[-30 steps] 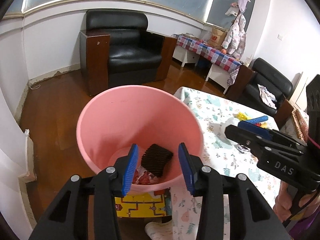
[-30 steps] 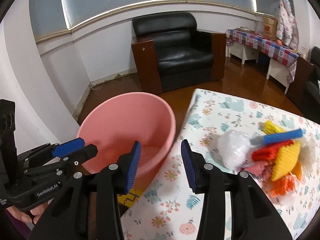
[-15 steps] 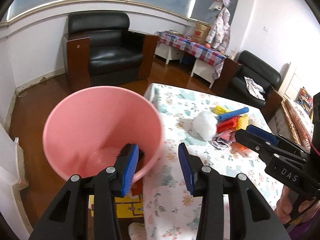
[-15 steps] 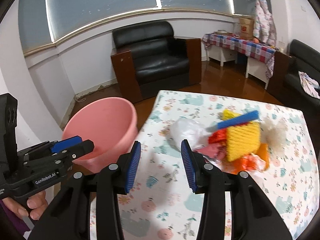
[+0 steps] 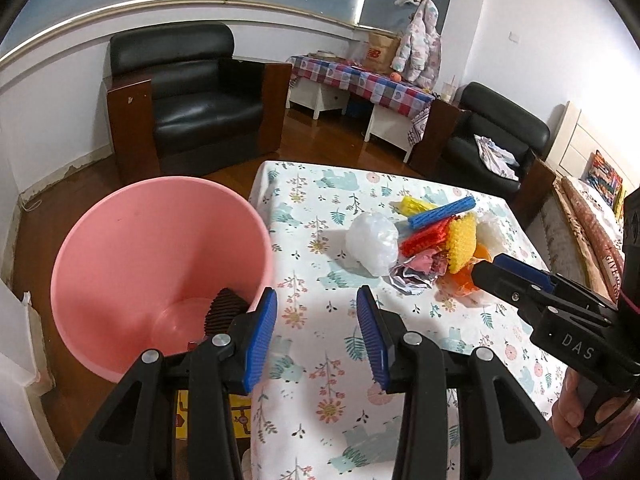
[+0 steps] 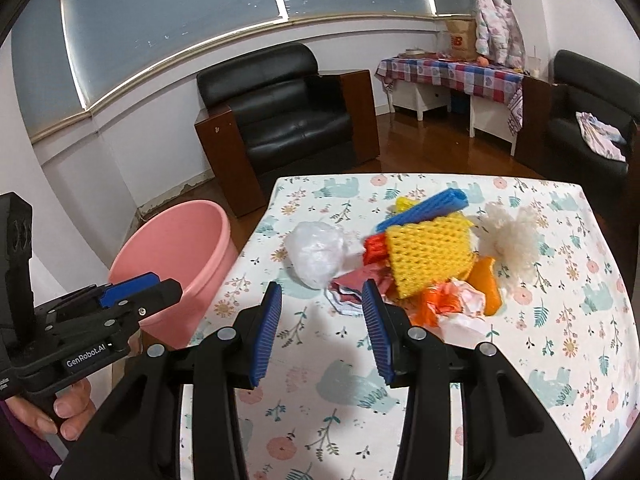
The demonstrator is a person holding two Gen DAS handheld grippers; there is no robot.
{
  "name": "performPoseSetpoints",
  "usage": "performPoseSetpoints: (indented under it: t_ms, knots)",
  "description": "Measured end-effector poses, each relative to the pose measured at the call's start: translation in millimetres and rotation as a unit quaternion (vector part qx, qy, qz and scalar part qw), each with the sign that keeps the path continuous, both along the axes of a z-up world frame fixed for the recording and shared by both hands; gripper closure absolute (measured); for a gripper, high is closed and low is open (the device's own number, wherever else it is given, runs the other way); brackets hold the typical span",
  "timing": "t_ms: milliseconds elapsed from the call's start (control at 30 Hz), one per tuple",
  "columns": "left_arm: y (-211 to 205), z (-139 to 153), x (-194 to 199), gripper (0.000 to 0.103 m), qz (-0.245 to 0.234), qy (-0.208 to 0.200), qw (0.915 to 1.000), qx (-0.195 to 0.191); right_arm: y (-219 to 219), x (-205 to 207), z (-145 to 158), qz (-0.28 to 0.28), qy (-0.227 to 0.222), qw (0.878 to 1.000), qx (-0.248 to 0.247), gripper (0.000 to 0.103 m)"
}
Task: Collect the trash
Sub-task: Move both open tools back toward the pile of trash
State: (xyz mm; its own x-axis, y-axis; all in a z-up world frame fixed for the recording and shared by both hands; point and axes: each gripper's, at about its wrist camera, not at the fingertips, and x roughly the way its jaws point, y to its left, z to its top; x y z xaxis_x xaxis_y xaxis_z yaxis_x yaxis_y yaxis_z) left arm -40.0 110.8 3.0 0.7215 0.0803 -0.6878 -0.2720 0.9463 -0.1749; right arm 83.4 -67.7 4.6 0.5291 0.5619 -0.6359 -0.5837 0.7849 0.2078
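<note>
Standing apart with nothing between them, the jaws of the left gripper [image 5: 316, 332] and right gripper [image 6: 322, 326] both hang empty above the flowered table [image 6: 560, 340]. I think they point toward the trash pile [image 6: 424, 264] to take a next piece. A pink bin [image 5: 160, 264] waits just beside the table edge, one dark piece already inside.

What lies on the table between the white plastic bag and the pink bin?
Nothing: between white plastic bag and pink bin only bare floral tablecloth shows, clearest in the left wrist view.
</note>
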Motion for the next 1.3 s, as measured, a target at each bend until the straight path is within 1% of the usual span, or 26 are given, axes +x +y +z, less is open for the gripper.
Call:
performPoseSetpoints:
  t_ms: [400, 767, 933, 1100, 1300]
  knots:
    - [-9, -8, 21, 0.062, -0.016, 0.010, 0.9998, 0.003, -25, 13, -12, -0.031, 0.010, 0.999, 0.001, 0.060]
    - [-20, -16, 49, 0.061, -0.046, 0.016, 0.9988, 0.010, -76, 42, -17, -0.101, 0.018, 0.995, 0.015, 0.060]
    - [-23, -21, 72, 0.060, -0.053, 0.023, 0.9983, -0.002, -93, 55, -17, -0.128, 0.019, 0.991, 0.028, 0.060]
    - [-26, -26, 97, 0.056, -0.047, 0.019, 0.9986, -0.014, -112, 71, -26, -0.153, 0.041, 0.986, 0.055, 0.060]
    - [-26, -39, 124, 0.055, -0.031, 0.036, 0.9985, -0.025, -124, 87, -37, -0.173, 0.058, 0.982, 0.057, 0.060]
